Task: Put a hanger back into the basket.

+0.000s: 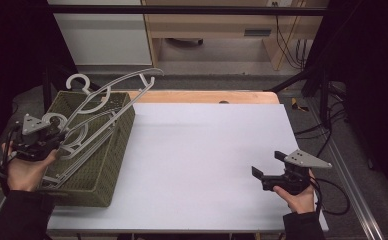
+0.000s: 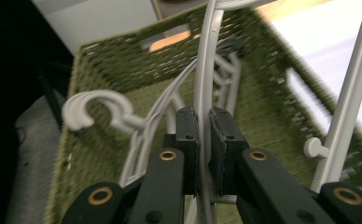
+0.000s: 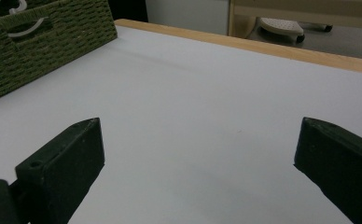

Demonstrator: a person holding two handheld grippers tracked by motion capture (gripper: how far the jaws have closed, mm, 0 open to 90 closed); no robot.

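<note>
My left gripper (image 2: 203,140) clamped a white hanger (image 2: 206,84) over the green woven basket (image 1: 113,165) at the table's left edge; my right gripper (image 1: 268,165) rested wide open, holding nothing, on the white tabletop (image 1: 202,160).

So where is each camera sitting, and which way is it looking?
High view: above the person's side, looking forward and down at the table; both hands show.
Left gripper view: rides the left gripper, looking into the green basket; its fingers clamp a grey hanger.
Right gripper view: rides the right gripper, looking across the table; fingers open.
All three share the basket.
</note>
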